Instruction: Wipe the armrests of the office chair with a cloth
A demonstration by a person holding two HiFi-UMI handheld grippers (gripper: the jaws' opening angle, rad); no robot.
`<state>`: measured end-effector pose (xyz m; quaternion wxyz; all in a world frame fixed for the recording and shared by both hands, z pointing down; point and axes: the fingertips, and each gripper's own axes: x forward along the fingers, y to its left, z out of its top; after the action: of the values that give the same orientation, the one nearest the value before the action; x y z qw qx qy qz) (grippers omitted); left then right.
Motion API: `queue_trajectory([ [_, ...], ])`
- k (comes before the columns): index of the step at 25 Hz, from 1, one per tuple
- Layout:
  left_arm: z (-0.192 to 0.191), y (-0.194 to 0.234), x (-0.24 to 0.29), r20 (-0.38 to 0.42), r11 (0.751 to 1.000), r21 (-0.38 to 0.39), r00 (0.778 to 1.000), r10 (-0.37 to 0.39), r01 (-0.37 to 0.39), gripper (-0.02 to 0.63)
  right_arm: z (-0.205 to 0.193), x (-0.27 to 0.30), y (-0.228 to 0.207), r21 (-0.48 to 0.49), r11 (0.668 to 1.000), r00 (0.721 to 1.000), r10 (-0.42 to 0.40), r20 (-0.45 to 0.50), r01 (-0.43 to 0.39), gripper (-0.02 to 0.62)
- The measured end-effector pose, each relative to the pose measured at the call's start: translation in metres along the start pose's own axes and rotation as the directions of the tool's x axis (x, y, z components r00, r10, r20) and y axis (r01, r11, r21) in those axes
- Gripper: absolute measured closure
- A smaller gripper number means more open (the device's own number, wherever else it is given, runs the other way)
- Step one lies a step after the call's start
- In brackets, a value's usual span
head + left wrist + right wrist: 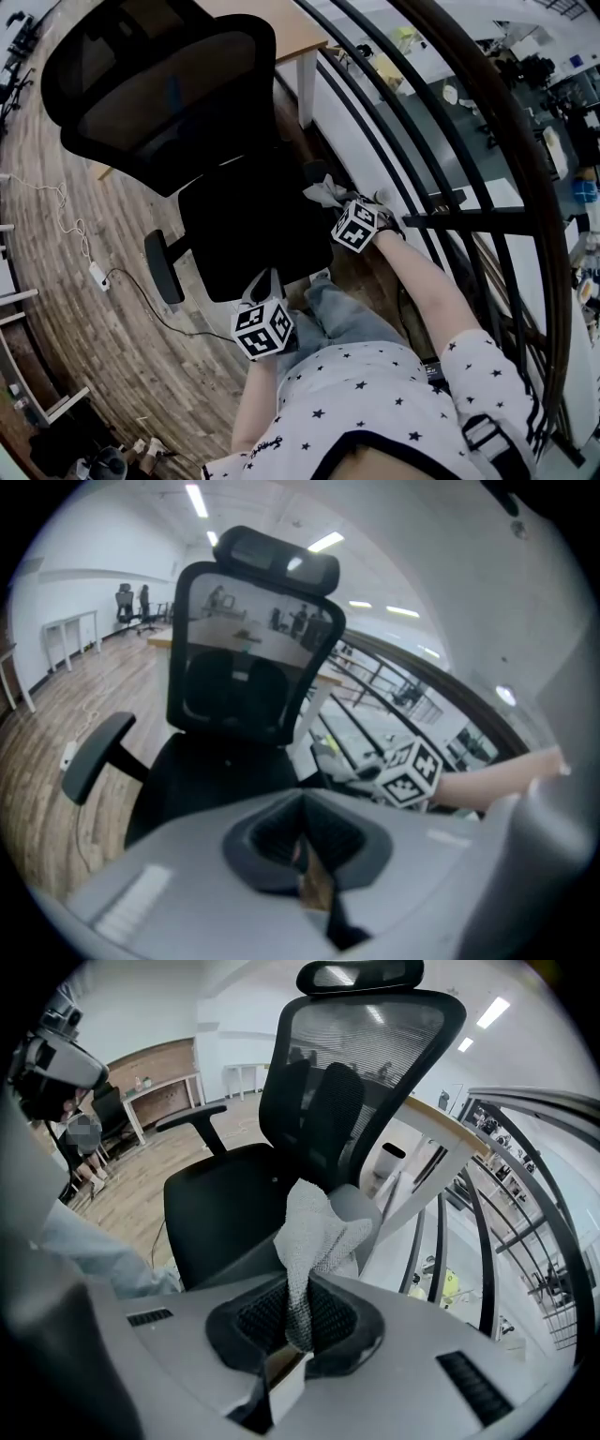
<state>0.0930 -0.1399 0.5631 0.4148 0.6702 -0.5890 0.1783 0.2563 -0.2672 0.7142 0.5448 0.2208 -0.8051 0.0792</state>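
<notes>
1. The fingers [339, 1318] of my right gripper [298, 1309] are clamped on the lower end of the cloth [314, 1232]. The rest of it stands up out of the grip in a loose, crumpled bunch.
2. The bunch sits right at the railing-side armrest [367, 1206], whose grey pad shows just behind it. I cannot tell whether the cloth is pressed onto the pad or only held against it.
3. The fingers [274, 834] of my left gripper [305, 841] are together with nothing between them. That gripper hangs at the front edge of the seat [248, 230], idle and apart from the cloth.
4. The office chair [178, 103] faces me. Its floor-side armrest [94, 757] is on the far side of the seat from the cloth, and nothing touches it. The railing [450, 220] runs close beside my right arm.
5. I judge I am at the first armrest, at or near the start of its wipe.
6. The next move calls for laying the bunch flat on the pad and dragging it along the pad's length with steady downward pressure. My grip must stay tight so the cloth does not pull free, and my elbow should stay off the railing.
7. After that, the cloth has to cross the seat to the floor-side armrest.
</notes>
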Motion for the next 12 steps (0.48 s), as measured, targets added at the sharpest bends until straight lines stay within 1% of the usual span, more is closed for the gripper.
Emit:
queue_trajectory([
  [12,-0.001,-0.011,-0.008,0.017,1.000,0.028,1.000,-0.012,0.011,0.604,-0.023,-0.016,0.039,-0.003,0.999,0.999,0.032,-0.006,-0.032,0.560],
])
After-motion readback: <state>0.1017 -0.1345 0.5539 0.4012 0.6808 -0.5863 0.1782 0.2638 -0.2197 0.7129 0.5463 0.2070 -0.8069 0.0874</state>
